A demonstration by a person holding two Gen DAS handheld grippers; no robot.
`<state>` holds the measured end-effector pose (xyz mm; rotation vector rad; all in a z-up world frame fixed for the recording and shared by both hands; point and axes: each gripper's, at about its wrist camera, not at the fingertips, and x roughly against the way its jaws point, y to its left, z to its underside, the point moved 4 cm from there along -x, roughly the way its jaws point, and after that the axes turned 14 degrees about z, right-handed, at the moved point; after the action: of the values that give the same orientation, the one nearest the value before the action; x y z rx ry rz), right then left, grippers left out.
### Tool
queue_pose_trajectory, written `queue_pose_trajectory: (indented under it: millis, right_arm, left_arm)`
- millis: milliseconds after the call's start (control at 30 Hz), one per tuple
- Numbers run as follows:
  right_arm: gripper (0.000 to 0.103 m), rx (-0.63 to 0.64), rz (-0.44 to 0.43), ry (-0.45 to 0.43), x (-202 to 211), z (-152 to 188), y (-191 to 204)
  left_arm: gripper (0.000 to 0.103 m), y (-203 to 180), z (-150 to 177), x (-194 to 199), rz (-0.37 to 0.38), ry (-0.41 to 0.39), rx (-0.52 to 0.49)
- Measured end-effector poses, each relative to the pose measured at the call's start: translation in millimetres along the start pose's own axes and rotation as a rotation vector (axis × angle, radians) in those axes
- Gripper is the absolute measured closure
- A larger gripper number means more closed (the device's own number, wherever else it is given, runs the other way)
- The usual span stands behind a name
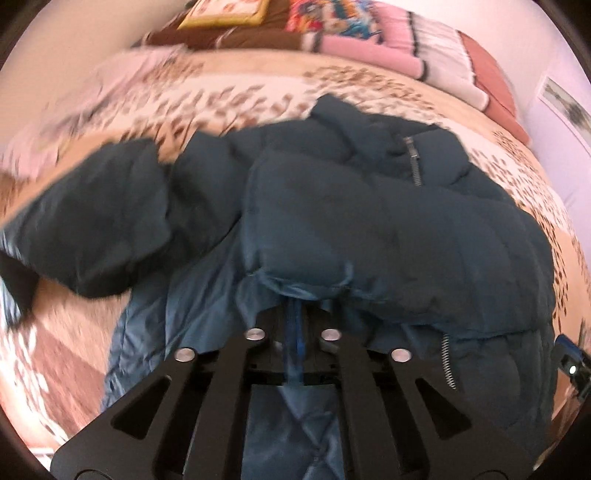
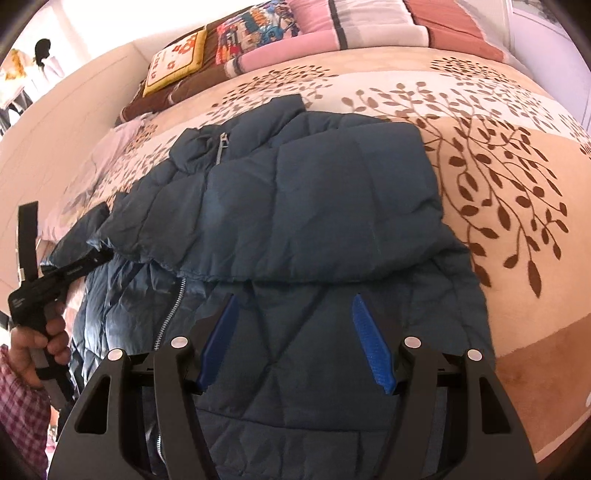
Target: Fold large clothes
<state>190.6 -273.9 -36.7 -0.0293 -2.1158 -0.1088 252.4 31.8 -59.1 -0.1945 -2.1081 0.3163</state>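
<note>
A bed [image 2: 480,110] with a leaf-print cover fills both views, pillows [image 2: 280,33] stacked at its far end. A dark blue puffer jacket [image 2: 295,206] lies spread on it, one panel folded over the lower body, its zipper [image 2: 170,314] running along the left edge. The left gripper [image 1: 293,325] is clenched on the jacket's folded edge, lifting it. The right gripper [image 2: 295,339] hovers released over the jacket's lower part, blue pads [image 2: 369,339] wide apart.
</note>
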Motion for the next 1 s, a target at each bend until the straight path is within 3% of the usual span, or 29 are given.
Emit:
queue_pose_trajectory:
  millis: [33, 100, 133, 267, 467, 633, 800, 900, 1000]
  right_arm:
    - [0.039, 0.006, 0.000, 0.002, -1, 0, 3]
    - [0.039, 0.017, 0.000, 0.004, -1, 1, 7]
    - [0.039, 0.022, 0.001, 0.004, -1, 2, 10]
    - [0.039, 0.040, -0.006, 0.003, 1, 3, 17]
    - [0.039, 0.086, -0.032, -0.007, 5, 3, 41]
    - [0.040, 0.161, -0.047, -0.013, 7, 5, 74]
    - [0.040, 0.209, -0.052, 0.000, 7, 11, 101]
    - [0.040, 0.229, -0.046, 0.005, 8, 14, 110]
    - [0.040, 0.238, -0.033, 0.005, 8, 15, 115]
  left_arm:
    - [0.075, 5, 2, 0, 0.002, -0.001, 0.018]
    - [0.058, 17, 8, 8, -0.013, -0.025, 0.043]
    - [0.056, 23, 11, 13, -0.018, -0.038, 0.050]
    - [0.050, 48, 20, 38, -0.004, -0.072, 0.103]
    - [0.043, 107, 32, 84, 0.021, -0.173, 0.280]
    - [0.032, 172, 36, 122, 0.100, -0.319, 0.557]
    - [0.029, 226, 37, 134, 0.204, -0.430, 0.801]
    - [0.029, 250, 34, 127, 0.259, -0.454, 0.916]
    - [0.029, 267, 28, 112, 0.264, -0.464, 0.996]
